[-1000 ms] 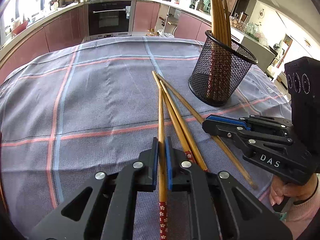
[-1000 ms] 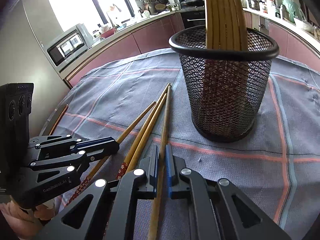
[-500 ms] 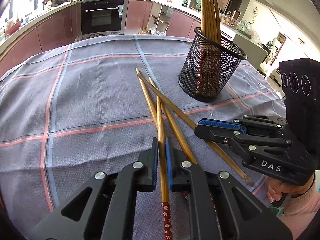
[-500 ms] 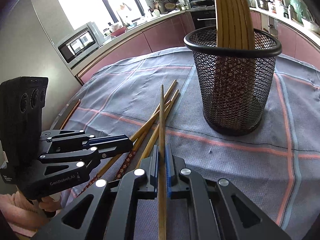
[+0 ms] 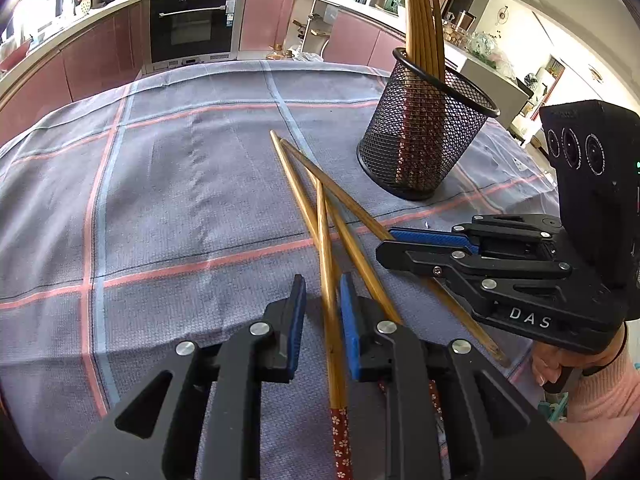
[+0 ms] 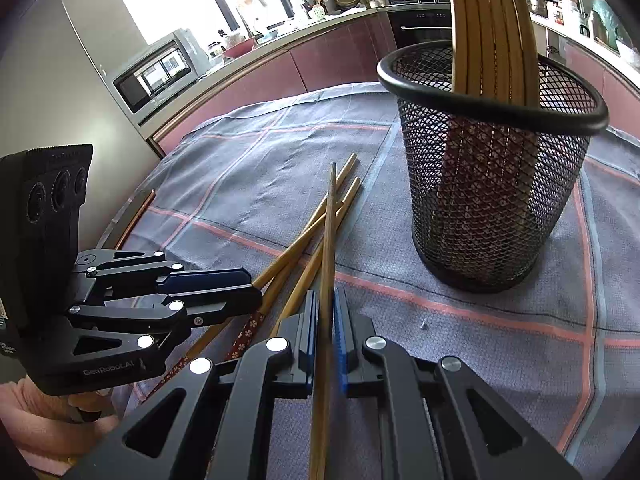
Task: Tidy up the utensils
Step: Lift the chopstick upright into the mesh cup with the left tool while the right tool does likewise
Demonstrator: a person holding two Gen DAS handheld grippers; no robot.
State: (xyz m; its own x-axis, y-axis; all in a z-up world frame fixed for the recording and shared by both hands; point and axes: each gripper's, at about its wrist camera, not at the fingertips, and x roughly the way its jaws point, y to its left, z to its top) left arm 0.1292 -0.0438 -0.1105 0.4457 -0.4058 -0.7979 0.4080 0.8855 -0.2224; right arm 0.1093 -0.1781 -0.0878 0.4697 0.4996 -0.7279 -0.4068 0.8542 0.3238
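Chopstick (image 6: 329, 232) clamped tight between the pads of the right gripper (image 6: 325, 304), long axis straight ahead along the fingers, thin tip forward. Looked raised a little above the loose ones on the checked tablecloth (image 6: 260, 168), crossing over them.

Left gripper (image 5: 322, 308) slack, jaws apart, with a second chopstick (image 5: 326, 264) lying in the gap, red floral end toward the camera. Seemed nearer the right-hand pad than the other; could not tell whether touching. Third chopstick (image 5: 292, 180) flat on the cloth just beside it, crossing under, tip pointing away and to the left.

Black mesh holder (image 6: 492, 208) upright on the cloth, ahead and to the right of the right gripper's fingers, near but apart from the clamped tip. Already held a sheaf of bamboo chopsticks (image 6: 492, 20), thin ends up, leaning against the far rim.

Judged from this: right hand the nearer of the two, with the holder farther off from the left hand and past the right one. Clamped stick roughly level and aimed left of the holder, so probably called for a swing to the right, a lift above the rim and a tilt toward upright before letting go. Risk seen in catching the black rim or the standing sheaf on the way in.
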